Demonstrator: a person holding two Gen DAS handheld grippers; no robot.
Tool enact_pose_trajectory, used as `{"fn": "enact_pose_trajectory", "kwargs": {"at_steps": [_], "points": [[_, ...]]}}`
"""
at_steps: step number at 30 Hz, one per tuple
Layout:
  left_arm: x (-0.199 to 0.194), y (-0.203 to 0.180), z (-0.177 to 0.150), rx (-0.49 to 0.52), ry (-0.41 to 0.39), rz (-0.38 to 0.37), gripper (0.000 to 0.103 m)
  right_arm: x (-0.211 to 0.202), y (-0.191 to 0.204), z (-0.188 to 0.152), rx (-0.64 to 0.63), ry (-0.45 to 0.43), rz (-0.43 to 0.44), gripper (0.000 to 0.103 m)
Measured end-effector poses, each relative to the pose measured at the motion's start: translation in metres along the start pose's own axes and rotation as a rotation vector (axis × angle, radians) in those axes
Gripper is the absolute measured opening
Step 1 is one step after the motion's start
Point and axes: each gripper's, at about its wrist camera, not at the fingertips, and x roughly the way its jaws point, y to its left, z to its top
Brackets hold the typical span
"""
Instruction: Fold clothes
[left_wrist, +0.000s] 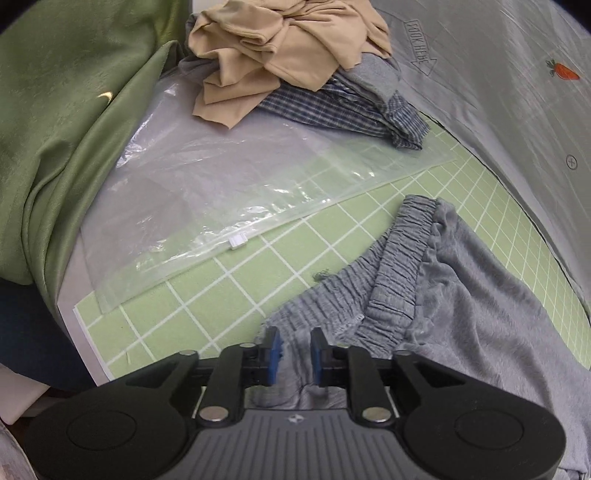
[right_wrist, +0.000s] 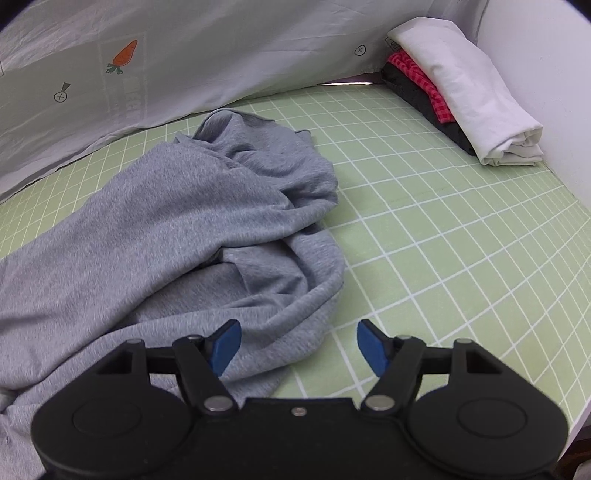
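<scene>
Grey sweatpants (left_wrist: 461, 295) lie crumpled on the green grid mat (left_wrist: 258, 266), elastic waistband toward the left. My left gripper (left_wrist: 295, 349) is shut on the waistband cloth near the front edge, blue pads pinching a fold. In the right wrist view the pants' legs (right_wrist: 166, 221) lie bunched across the mat (right_wrist: 443, 221). My right gripper (right_wrist: 299, 343) is open and empty, just above the near end of the grey cloth, its left pad over the fabric.
A pile of unfolded clothes, beige (left_wrist: 288, 48) on blue plaid (left_wrist: 351, 110), sits at the far left beside a clear zip bag (left_wrist: 221, 192). Folded white, red and black clothes (right_wrist: 461, 96) are stacked at the far right corner. A grey carrot-print sheet (right_wrist: 147, 55) backs the mat.
</scene>
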Motion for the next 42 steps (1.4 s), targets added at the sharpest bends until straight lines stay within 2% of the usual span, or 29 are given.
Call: {"fn": "enact_pose_trajectory", "kwargs": {"at_steps": [3, 5, 8, 12, 17, 18, 19, 20, 22, 24, 27, 35, 39, 41, 42], "points": [[-0.005, -0.023, -0.004, 0.023, -0.032, -0.027, 0.05, 0.003, -0.008, 0.007, 0.035, -0.01, -0.006, 0.07], [-0.003, -0.041, -0.007, 0.042, -0.027, -0.053, 0.069, 0.007, -0.014, 0.012, 0.047, -0.012, -0.015, 0.07], [0.006, -0.07, -0.014, 0.103, 0.005, -0.07, 0.071, 0.014, -0.021, 0.019, 0.058, -0.01, -0.02, 0.071], [0.019, -0.104, -0.022, 0.165, 0.047, -0.082, 0.074, 0.03, -0.026, 0.032, 0.063, -0.004, -0.003, 0.078], [0.039, -0.138, -0.025, 0.228, 0.084, -0.06, 0.074, 0.059, -0.022, 0.044, 0.054, 0.025, 0.032, 0.078], [0.043, -0.141, -0.024, 0.231, 0.094, -0.048, 0.074, 0.065, -0.02, 0.045, 0.052, 0.031, 0.036, 0.075], [0.046, -0.144, -0.024, 0.231, 0.104, -0.04, 0.074, 0.071, -0.018, 0.047, 0.05, 0.04, 0.039, 0.072], [0.049, -0.146, -0.024, 0.23, 0.114, -0.034, 0.074, 0.077, -0.017, 0.048, 0.048, 0.056, 0.041, 0.06], [0.053, -0.148, -0.025, 0.231, 0.127, -0.029, 0.074, 0.079, -0.014, 0.048, 0.025, 0.054, 0.032, 0.044], [0.06, -0.148, -0.027, 0.23, 0.14, -0.013, 0.074, 0.077, -0.012, 0.047, -0.034, 0.047, 0.043, 0.004], [0.07, -0.146, -0.031, 0.228, 0.16, 0.023, 0.074, 0.065, -0.019, 0.043, -0.074, 0.01, -0.003, 0.004], [0.079, -0.138, -0.035, 0.242, 0.165, 0.038, 0.074, -0.001, -0.091, 0.04, 0.127, -0.133, -0.17, 0.003], [0.08, -0.14, -0.031, 0.254, 0.176, 0.033, 0.074, -0.001, -0.103, 0.035, 0.134, -0.04, -0.186, 0.005], [0.078, -0.14, -0.026, 0.237, 0.185, 0.007, 0.074, 0.008, -0.101, 0.028, 0.13, 0.002, -0.216, 0.015], [0.076, -0.14, -0.023, 0.233, 0.176, 0.001, 0.074, 0.008, -0.099, 0.025, 0.138, -0.004, -0.217, 0.02]]}}
